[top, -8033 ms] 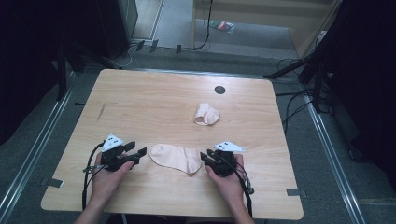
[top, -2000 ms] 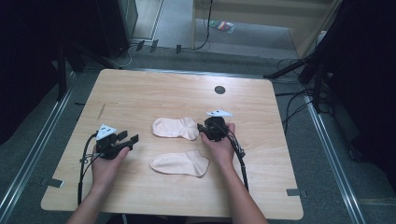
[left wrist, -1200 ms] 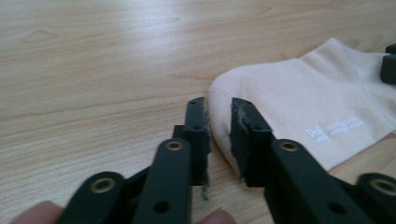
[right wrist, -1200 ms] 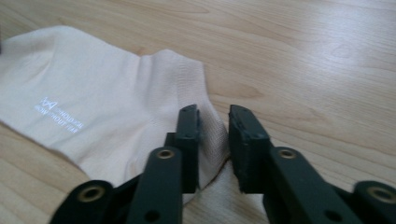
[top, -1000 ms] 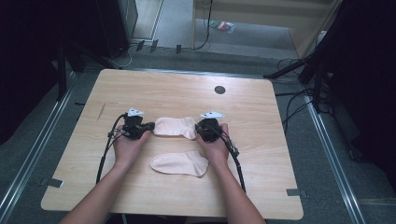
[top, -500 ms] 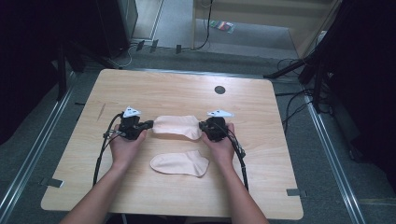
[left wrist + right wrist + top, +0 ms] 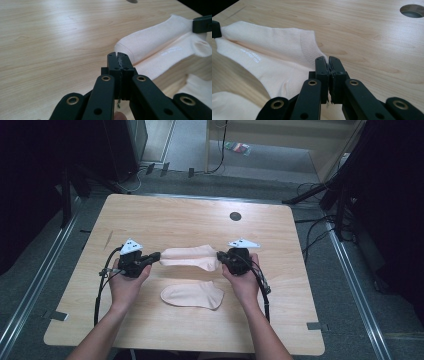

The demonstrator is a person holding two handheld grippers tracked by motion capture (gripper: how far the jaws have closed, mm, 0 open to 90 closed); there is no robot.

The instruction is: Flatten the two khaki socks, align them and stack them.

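Pale wood bench [image 7: 165, 215]: my left tongs [image 7: 155, 255] & right tongs [image 7: 220, 256] each clamped on an end of the peach cotton sock [image 7: 190, 257], lifted above its twin [image 7: 192, 295]. Risk: thin pinch slips, sock drops crooked.

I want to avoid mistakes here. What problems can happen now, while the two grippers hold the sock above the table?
1. The left gripper and the right gripper each pinch only a small edge of the held sock, so an end may slip out.
2. The sock is stretched between them; pulling further apart could tear it free.
3. The second sock lies just below on the table; a careless lowering might land misaligned or push it.
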